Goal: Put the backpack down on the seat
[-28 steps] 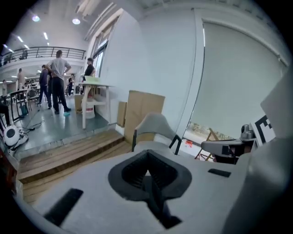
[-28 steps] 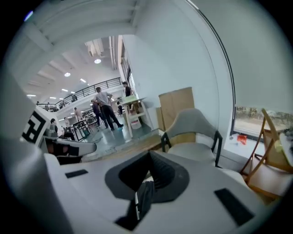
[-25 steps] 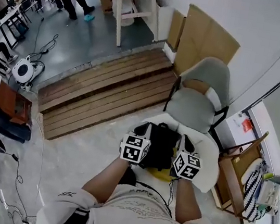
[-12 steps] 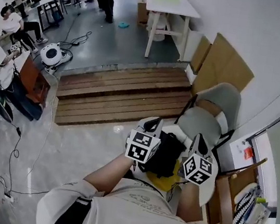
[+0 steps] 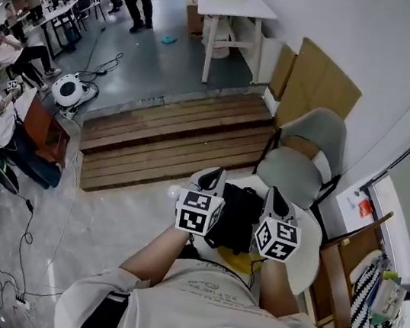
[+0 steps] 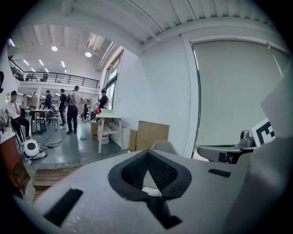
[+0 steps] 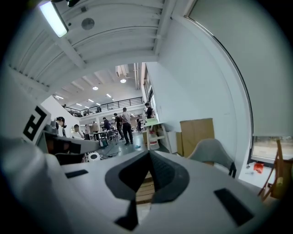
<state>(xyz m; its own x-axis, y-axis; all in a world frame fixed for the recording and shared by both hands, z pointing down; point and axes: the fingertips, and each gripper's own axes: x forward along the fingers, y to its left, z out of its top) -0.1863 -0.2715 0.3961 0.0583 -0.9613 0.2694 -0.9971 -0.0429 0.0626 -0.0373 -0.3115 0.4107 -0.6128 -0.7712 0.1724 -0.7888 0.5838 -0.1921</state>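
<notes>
The black backpack lies on a white rounded seat just in front of me, with something yellow showing under its near edge. My left gripper hovers along the backpack's left side and my right gripper along its right side. Both point away from me, nearly level. In the left gripper view the jaws are shut with nothing pinched between them. The right gripper view shows the same: jaws shut and empty. The backpack appears in neither gripper view.
A grey shell chair stands right behind the white seat, against the wall and a cardboard sheet. Low wooden steps lie to the left, a wooden rack to the right. A white table, cables and several people are further back.
Both grippers have come up a little and levelled out beside the backpack, still shut. The backpack has stayed on the white seat. The head view has swung.
</notes>
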